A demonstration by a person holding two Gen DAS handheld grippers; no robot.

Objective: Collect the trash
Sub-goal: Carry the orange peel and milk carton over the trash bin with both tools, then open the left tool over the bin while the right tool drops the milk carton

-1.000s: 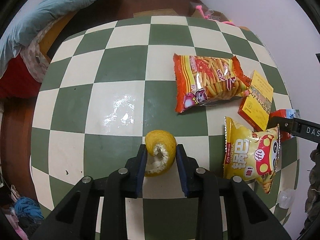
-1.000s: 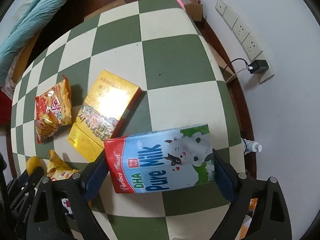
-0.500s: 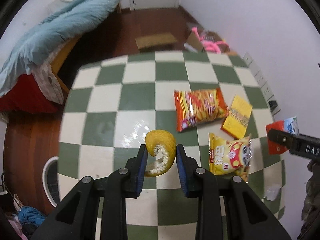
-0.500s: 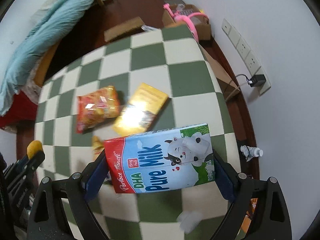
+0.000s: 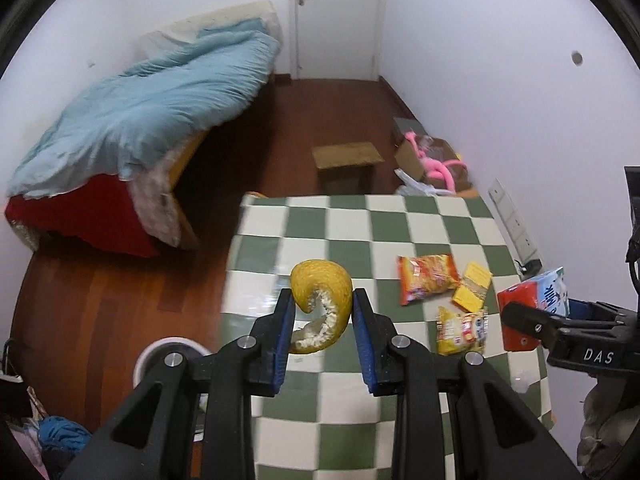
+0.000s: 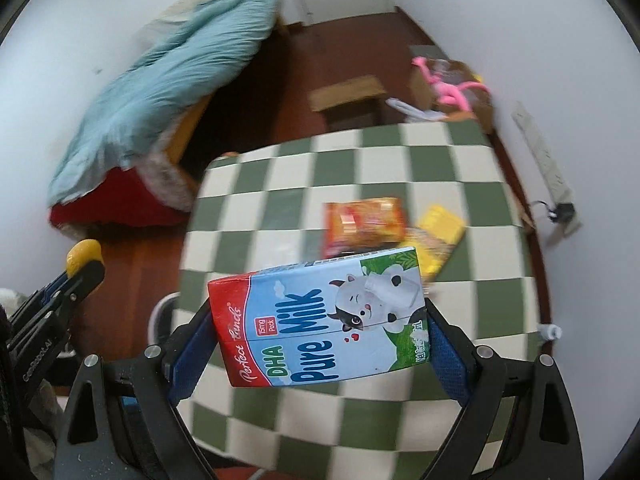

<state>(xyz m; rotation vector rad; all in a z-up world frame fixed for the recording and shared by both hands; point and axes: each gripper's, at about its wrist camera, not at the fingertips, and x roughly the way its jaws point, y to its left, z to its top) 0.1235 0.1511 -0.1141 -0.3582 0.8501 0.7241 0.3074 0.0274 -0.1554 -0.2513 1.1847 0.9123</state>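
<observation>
My left gripper (image 5: 320, 312) is shut on a curled yellow fruit peel (image 5: 322, 304), held high above the green-and-white checked table (image 5: 352, 216). My right gripper (image 6: 318, 324) is shut on a blue and red milk carton (image 6: 320, 316), lying sideways between its pads, also well above the table. On the table lie an orange snack bag (image 5: 428, 278), a yellow box (image 5: 472, 286) and a yellow snack bag (image 5: 462, 326). The carton (image 5: 536, 300) and right gripper also show at the right of the left wrist view; the peel (image 6: 82, 254) shows at the left of the right wrist view.
A white round bin rim (image 5: 160, 356) sits on the wooden floor left of the table. A bed with a blue duvet (image 5: 140, 120) stands at the back left. A small stool (image 5: 348, 158) and a cardboard box with a pink toy (image 5: 436, 160) lie beyond the table. A wall runs on the right.
Both grippers have risen well above the table with the peel and the carton still held. The views have tilted up, bringing the bed, floor, door and bin rim into sight.
</observation>
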